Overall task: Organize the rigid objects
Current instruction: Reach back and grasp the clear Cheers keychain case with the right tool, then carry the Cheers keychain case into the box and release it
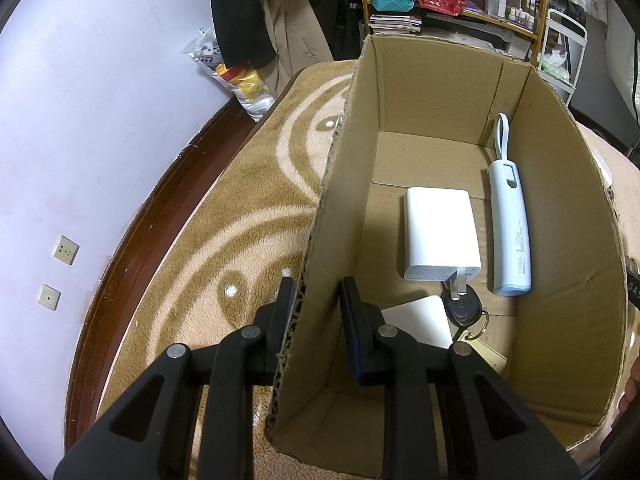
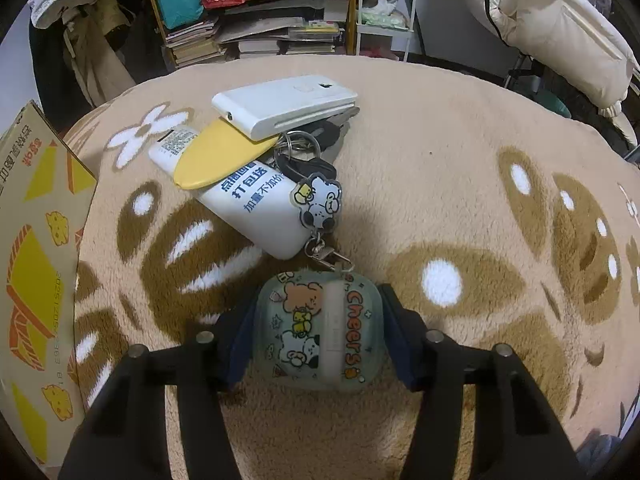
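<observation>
My left gripper (image 1: 316, 296) is open and straddles the near left wall of an open cardboard box (image 1: 340, 168), one finger outside and one inside. In the box lie a white charger (image 1: 442, 236), a pale blue power bank (image 1: 510, 228), a black car key (image 1: 464, 308) and a white flat pad (image 1: 420, 320). My right gripper (image 2: 318, 320) is shut on a clear earbud case (image 2: 320, 328) with cartoon bears, low over the rug. Its clip chain leads to a dog charm (image 2: 318, 200) and a bunch of keys (image 2: 308, 152). A white tube (image 2: 248, 196), a yellow oval piece (image 2: 220, 156) and a white flat device (image 2: 286, 106) are piled there.
The beige patterned rug (image 2: 460, 200) spreads to the right of the pile. The box's printed outer side (image 2: 36, 260) stands at the left edge of the right wrist view. Shelves with books (image 2: 256, 36) and hanging coats (image 1: 248, 20) line the back; a wall (image 1: 80, 120) runs on the left.
</observation>
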